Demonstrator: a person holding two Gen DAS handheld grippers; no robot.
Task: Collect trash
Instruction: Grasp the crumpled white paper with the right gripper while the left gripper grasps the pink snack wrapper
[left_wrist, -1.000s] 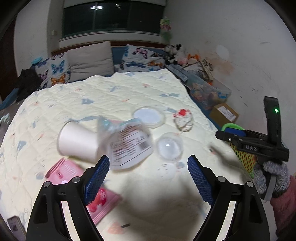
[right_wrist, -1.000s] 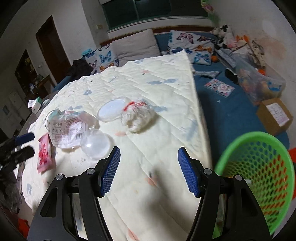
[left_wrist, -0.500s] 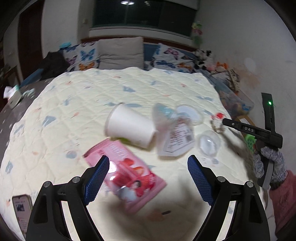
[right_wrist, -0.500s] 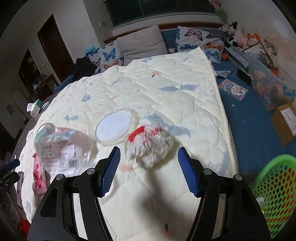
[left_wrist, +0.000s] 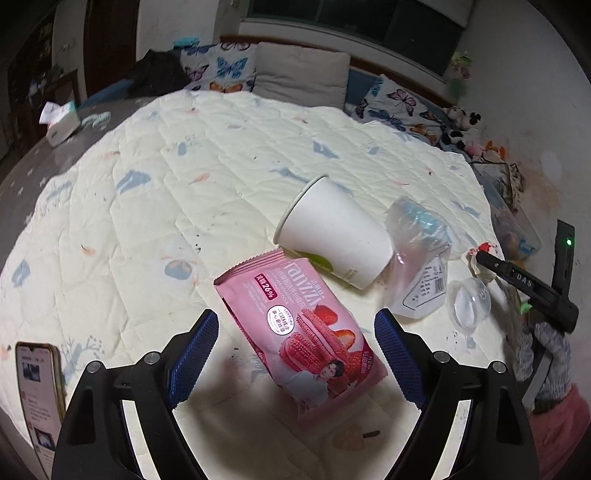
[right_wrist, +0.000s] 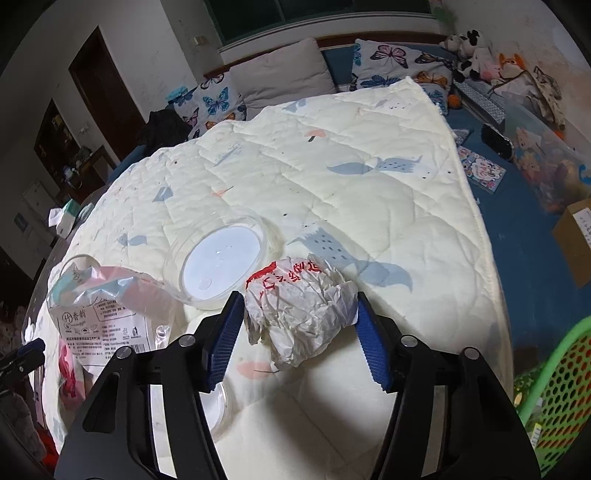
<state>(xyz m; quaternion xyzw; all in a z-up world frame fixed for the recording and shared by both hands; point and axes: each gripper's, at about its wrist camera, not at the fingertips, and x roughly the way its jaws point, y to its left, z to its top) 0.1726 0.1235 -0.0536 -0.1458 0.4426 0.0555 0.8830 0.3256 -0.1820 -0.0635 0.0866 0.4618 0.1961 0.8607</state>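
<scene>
The right tool (right_wrist: 295, 332) has its blue pads on either side of a crumpled paper wrapper (right_wrist: 301, 312), white with red print, lying on the cream quilt (right_wrist: 351, 192) of the bed. Its jaws have just been closing in; both pads sit right at the wrapper's edges, though whether they already press into it cannot be told. Just behind the wrapper lies a round clear plastic lid (right_wrist: 221, 267), and to its left a clear plastic bag (right_wrist: 103, 306) with a printed label. At the lower right edge stands a green mesh basket (right_wrist: 557, 391), off the quilt.

The left tool (left_wrist: 293, 354) is released, jaws wide — a pink biscuit packet (left_wrist: 299, 332) lies flat on the quilt between the pads, which do not touch it. Beyond the packet a white paper cup (left_wrist: 332, 236) lies on its side, its base against the clear bag. A small clear dome lid (left_wrist: 469, 304) sits to the right of the bag. A phone (left_wrist: 38, 391) lies at the lower left, and a gloved hand (left_wrist: 546, 354) grips the other tool at the right edge
</scene>
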